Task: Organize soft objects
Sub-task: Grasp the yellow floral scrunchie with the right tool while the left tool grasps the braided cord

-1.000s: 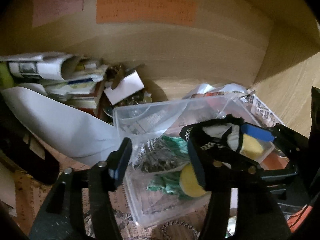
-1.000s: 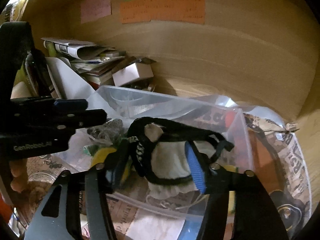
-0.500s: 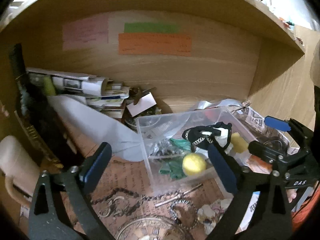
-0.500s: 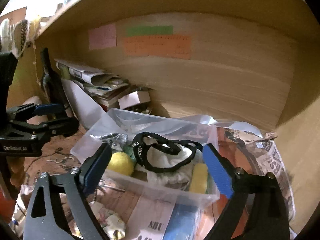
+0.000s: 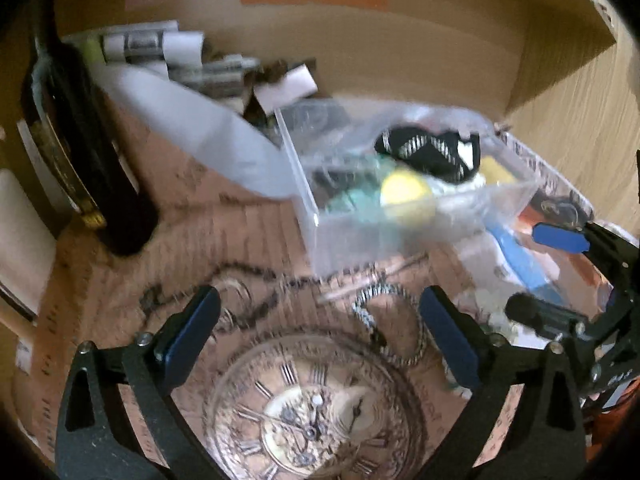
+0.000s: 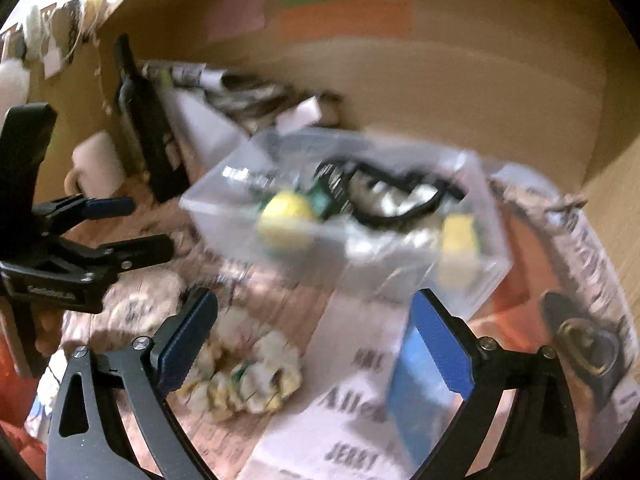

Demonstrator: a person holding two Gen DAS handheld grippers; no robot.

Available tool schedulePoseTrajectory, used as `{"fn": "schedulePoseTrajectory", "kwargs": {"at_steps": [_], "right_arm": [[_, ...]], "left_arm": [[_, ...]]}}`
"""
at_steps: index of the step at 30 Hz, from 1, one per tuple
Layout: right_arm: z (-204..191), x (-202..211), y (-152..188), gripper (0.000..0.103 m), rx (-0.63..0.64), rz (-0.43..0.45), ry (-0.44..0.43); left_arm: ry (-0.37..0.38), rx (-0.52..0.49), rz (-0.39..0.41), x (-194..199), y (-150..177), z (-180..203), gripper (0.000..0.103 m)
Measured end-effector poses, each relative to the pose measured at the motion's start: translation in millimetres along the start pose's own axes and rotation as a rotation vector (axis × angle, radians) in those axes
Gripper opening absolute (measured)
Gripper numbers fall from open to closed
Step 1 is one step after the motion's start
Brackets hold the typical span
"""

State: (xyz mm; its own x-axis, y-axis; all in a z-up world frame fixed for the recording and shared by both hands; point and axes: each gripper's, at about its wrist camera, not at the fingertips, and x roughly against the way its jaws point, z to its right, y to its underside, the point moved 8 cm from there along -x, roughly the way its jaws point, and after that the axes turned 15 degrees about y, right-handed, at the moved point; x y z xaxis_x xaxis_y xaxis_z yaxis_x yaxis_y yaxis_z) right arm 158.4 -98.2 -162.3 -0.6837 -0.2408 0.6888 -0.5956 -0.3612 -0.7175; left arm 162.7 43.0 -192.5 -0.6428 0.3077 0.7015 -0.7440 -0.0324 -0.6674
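A clear plastic box (image 5: 312,184) (image 6: 224,216) stands on the shelf. It holds a black-and-white cloth (image 5: 432,152) (image 6: 400,200), a yellow ball (image 5: 406,198) (image 6: 286,216), a yellow sponge (image 6: 460,236) and green cloth (image 5: 352,204). My left gripper (image 5: 320,332) is open and empty, hovering in front of the box over a clock-print mat (image 5: 308,404). My right gripper (image 6: 316,340) is open and empty, in front of the box above a crumpled white flower piece (image 6: 256,376). Each gripper also shows in the other's view, the right (image 5: 560,272) and the left (image 6: 120,228).
A dark bottle (image 5: 80,152) stands at the left. Rolled papers (image 5: 160,44) and a white sheet (image 5: 200,132) lie behind the box. A bead bracelet (image 5: 384,320) and chain lie on the mat. Newspaper (image 6: 360,420) and a blue item (image 6: 420,380) lie at right. Wooden walls enclose the shelf.
Both grippers have drawn back from the box and tilted down. The right gripper let go of the black-and-white cloth, which now lies in the box.
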Motion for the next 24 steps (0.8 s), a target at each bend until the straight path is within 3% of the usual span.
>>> {"fn": "schedulePoseTrajectory", "kwargs": {"at_steps": [2,6,10,11,15,17,19,20,22,24], "right_arm": [[-10,-4,8,0.097,0.020,-0.027,-0.020],[-25,-10,17,0.097,0.041,-0.066,-0.049],[-31,-17,24,0.094,0.058,-0.101,-0.057],[-33,-19,26,0.092,0.064,-0.112,-0.056],[-40,-29,34,0.068,0.090,-0.158,-0.061],[-41,-27,34,0.062,0.098,-0.141,-0.056],[-42,-26,33,0.044,0.104,-0.133,-0.064],[-42,-26,32,0.040,0.104,-0.129,-0.061],[-40,-26,31,0.025,0.101,-0.124,-0.054],[-37,-28,31,0.018,0.096,-0.122,-0.033]], "left_arm": [[0.014,0.001,-0.041,-8,8,0,0.080],[0.050,0.016,-0.077,-19,22,2,0.069],[0.086,0.024,-0.128,-30,32,7,0.044],[0.083,0.019,-0.130,-31,33,7,0.042],[0.085,-0.002,-0.117,-31,34,10,0.026],[0.083,-0.009,-0.113,-31,35,12,0.018],[0.079,-0.014,-0.112,-31,35,12,0.012],[0.077,-0.014,-0.111,-30,35,12,0.009],[0.082,-0.011,-0.110,-31,34,13,0.008],[0.081,-0.012,-0.100,-27,32,12,0.008]]}}
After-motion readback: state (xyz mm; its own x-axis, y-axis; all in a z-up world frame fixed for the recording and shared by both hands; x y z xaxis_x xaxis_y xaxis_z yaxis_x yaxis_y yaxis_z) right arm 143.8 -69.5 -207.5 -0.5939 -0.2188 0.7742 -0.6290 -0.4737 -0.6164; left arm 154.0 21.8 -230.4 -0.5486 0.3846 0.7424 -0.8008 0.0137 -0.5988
